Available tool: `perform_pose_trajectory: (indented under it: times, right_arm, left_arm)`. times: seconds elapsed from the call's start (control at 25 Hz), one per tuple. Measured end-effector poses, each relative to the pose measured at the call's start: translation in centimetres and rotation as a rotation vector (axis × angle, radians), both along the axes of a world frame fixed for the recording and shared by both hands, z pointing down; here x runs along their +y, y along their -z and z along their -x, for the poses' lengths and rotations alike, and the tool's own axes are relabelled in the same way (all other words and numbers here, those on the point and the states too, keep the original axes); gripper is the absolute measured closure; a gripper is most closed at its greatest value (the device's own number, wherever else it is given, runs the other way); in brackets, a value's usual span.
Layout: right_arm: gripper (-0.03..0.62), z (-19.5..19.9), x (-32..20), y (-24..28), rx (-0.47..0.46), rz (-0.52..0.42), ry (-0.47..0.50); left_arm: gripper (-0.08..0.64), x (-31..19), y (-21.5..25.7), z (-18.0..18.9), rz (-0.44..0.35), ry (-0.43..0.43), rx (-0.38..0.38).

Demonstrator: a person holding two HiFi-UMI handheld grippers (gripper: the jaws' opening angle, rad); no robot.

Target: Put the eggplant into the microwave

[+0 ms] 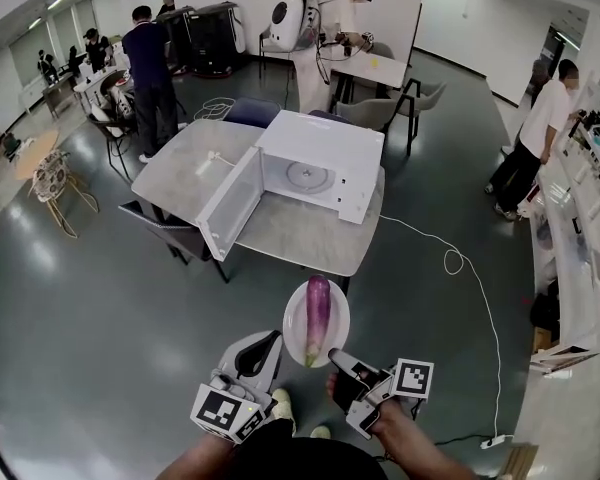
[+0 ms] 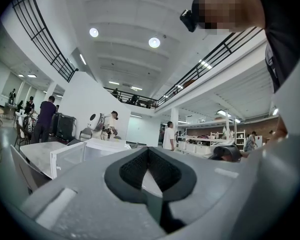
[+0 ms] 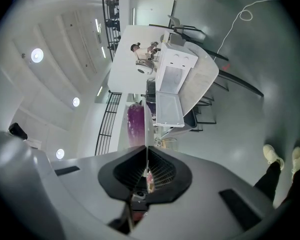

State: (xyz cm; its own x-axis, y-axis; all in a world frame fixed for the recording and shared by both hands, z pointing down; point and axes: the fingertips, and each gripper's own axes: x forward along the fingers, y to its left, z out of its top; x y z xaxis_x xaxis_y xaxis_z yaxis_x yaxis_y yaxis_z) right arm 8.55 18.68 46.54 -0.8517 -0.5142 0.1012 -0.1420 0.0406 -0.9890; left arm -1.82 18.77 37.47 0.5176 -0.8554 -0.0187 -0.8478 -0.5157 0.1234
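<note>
A long purple eggplant point(image 1: 318, 313) lies on a white plate point(image 1: 294, 320) held in the air in front of me. My right gripper point(image 1: 337, 358) is shut on the plate's near rim. In the right gripper view the plate point(image 3: 148, 129) stands edge-on between the pads, with the eggplant point(image 3: 136, 124) beyond them. My left gripper point(image 1: 270, 343) hovers just left of the plate, its jaws together and nothing seen in them point(image 2: 148, 151). The white microwave point(image 1: 320, 163) stands on a grey table point(image 1: 300, 240) ahead. Its door point(image 1: 230, 203) is swung open to the left and the cavity is empty.
A dark chair point(image 1: 165, 233) stands at the table's front left corner. A white cable point(image 1: 460, 263) snakes across the floor on the right. Other chairs, tables and several people are farther back, and shelving point(image 1: 580, 228) lines the right side.
</note>
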Motion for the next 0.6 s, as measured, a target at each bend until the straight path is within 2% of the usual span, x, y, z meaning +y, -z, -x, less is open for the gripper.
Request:
perform_pose_trajectory:
  times: [0.28, 0.6]
  right_arm:
    - [0.578, 3.9, -5.4, -0.2, 0.016, -0.012, -0.048]
    - [0.578, 6.1, -8.9, -0.3, 0.036, 0.006, -0.075]
  left_arm:
    - [0.551, -5.8, -0.2, 4.0, -0.018, -0.045, 0.005]
    - [0.551, -9.4, 0.2, 6.0, -0.031, -0.072, 0.02]
